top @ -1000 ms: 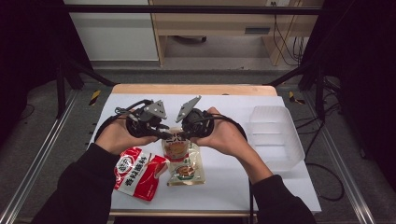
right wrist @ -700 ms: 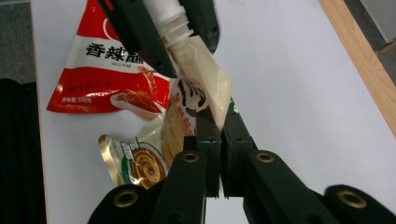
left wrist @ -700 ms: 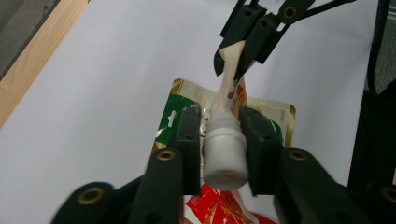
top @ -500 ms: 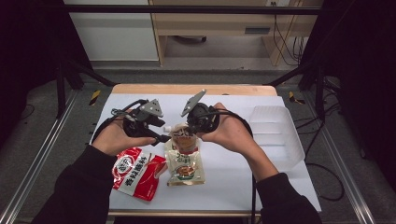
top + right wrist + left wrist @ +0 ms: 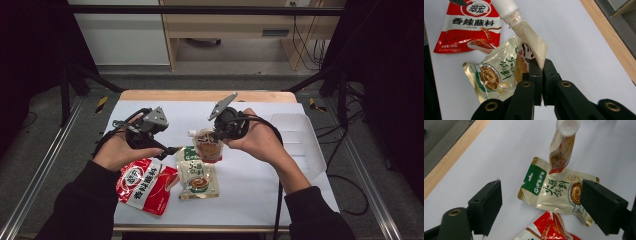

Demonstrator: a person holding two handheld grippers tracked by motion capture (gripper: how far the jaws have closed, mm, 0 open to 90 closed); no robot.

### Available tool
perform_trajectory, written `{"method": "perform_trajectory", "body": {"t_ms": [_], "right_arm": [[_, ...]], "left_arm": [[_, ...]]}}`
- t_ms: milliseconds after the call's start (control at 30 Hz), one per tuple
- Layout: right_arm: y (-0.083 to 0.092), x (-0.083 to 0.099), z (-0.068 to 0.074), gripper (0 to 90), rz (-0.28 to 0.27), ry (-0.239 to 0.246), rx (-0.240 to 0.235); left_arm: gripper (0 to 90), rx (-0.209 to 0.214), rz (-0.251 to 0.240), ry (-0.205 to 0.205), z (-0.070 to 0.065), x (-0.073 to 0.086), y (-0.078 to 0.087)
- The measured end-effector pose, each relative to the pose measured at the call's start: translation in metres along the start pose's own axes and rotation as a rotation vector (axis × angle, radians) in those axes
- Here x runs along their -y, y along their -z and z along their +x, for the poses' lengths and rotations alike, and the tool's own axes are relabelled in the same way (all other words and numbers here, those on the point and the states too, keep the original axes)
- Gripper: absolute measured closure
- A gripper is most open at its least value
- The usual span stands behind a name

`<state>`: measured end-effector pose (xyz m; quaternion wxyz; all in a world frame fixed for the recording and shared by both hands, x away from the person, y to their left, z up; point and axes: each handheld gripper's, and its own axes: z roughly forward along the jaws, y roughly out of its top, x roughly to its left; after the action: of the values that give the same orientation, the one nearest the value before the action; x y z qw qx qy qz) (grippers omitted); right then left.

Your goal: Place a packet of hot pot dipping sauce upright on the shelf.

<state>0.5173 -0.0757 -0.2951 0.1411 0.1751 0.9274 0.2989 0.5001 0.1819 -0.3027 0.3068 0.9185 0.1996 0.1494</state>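
My right gripper (image 5: 539, 65) clamps the cream, white-capped spout pouch (image 5: 209, 145) above mid-table; my left gripper (image 5: 541, 207), jaws just opening, stands empty. Pouch lifted; the clear plastic bin (image 5: 300, 142) at the right edge awaits.

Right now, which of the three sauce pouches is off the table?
The spouted pouch with the white screw cap: the right gripper pinches its edge and holds it up. The cream pouch and red pouch lie flat.

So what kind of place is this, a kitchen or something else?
More likely a lab or recording workspace than a kitchen: a white-topped table inside a metal frame, loose cables on a bare floor, and a person working handheld grippers over sauce pouches.
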Motion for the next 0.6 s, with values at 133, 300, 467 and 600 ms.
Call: {"method": "perform_trajectory", "body": {"t_ms": [133, 300, 467, 600], "right_arm": [[0.008, 0.006, -0.006, 88.4, -0.015, -0.025, -0.002], [0.020, 0.011, -0.017, 88.5, -0.022, -0.057, 0.015], [0.029, 0.012, -0.023, 88.4, -0.030, -0.059, 0.035], [0.043, 0.016, -0.033, 88.4, -0.042, -0.061, 0.055]], "left_arm": [[13.3, -0.031, -0.022, 0.025, 0.001, 0.010, -0.004], [12.4, -0.048, -0.057, 0.075, 0.002, 0.028, -0.011], [12.0, -0.061, -0.064, 0.091, 0.001, 0.042, -0.016], [11.6, -0.065, -0.065, 0.109, -0.002, 0.058, -0.025]]}}
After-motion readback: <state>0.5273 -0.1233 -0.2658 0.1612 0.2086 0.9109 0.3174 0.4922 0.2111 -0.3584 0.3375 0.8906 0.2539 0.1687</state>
